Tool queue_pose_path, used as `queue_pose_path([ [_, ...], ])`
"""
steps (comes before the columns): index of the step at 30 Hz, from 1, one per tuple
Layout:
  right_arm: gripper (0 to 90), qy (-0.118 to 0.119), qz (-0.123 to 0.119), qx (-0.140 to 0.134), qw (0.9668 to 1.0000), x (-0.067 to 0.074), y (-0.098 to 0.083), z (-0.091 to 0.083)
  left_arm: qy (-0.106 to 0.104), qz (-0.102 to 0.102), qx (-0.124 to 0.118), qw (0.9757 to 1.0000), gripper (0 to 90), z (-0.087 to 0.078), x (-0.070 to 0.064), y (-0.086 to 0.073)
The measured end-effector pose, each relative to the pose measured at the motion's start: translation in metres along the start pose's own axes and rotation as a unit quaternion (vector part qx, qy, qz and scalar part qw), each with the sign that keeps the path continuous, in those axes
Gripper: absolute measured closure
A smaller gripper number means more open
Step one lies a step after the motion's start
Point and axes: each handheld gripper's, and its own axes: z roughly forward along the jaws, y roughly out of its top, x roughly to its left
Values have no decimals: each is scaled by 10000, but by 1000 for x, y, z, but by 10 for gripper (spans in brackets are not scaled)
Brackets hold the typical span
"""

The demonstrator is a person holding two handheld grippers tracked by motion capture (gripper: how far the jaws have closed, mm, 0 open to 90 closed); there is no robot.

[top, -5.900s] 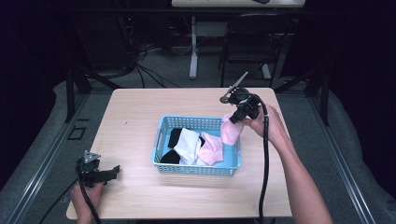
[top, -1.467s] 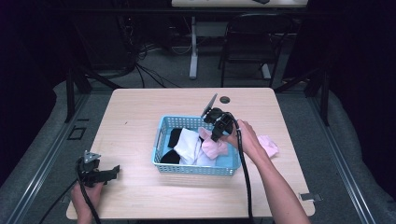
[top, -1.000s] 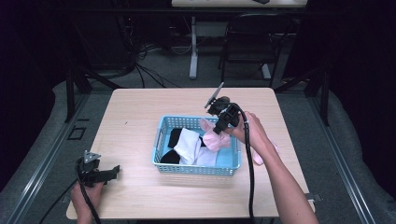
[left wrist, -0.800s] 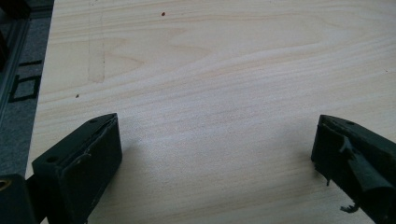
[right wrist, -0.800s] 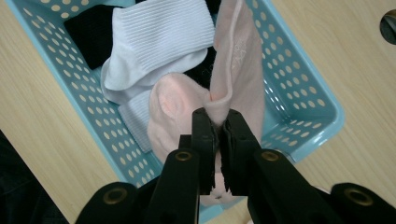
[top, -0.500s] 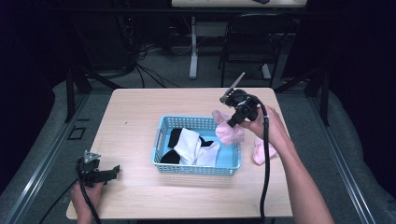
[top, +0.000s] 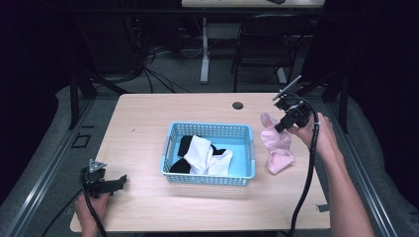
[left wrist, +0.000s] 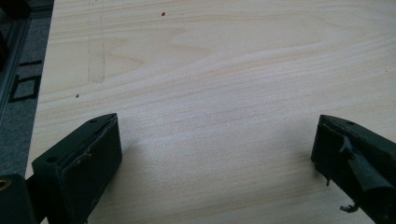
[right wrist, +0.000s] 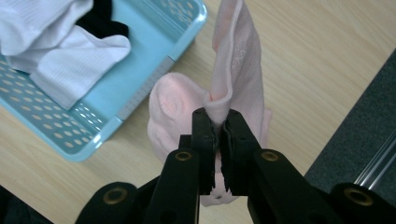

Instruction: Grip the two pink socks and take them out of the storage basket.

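Observation:
My right gripper (top: 280,129) (right wrist: 218,116) is shut on a pink sock (top: 274,134) (right wrist: 233,70) and holds it just above the table, right of the blue basket (top: 173,139) (right wrist: 140,95). A second pink sock (top: 280,161) (right wrist: 170,112) lies on the wood under it. White socks (top: 205,154) (right wrist: 51,56) and black socks (top: 184,145) (right wrist: 100,18) lie in the basket. My left gripper (top: 121,180) (left wrist: 215,154) rests open at the table's front left corner, nothing between its jaws.
The wooden table (top: 148,118) has a round cable hole (top: 237,105) near its far edge. A dark chair (top: 269,44) and a desk leg (top: 204,49) stand behind the table. Grey floor surrounds it.
My right gripper has carried the pink sock up out of the basket and rightward, past the basket's right wall, over the sock on the table. The left gripper has stayed still.

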Motion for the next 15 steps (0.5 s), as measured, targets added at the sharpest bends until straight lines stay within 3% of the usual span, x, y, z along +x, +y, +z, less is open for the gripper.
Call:
queue_pose_path([
  [7,849,-24,178,59,9998,-18,-17,7,1,0,0,10000,17,0,0,0],
  [15,849,-37,360,94,9993,-30,-31,18,2,-5,-2,10000,18,0,0,0],
])
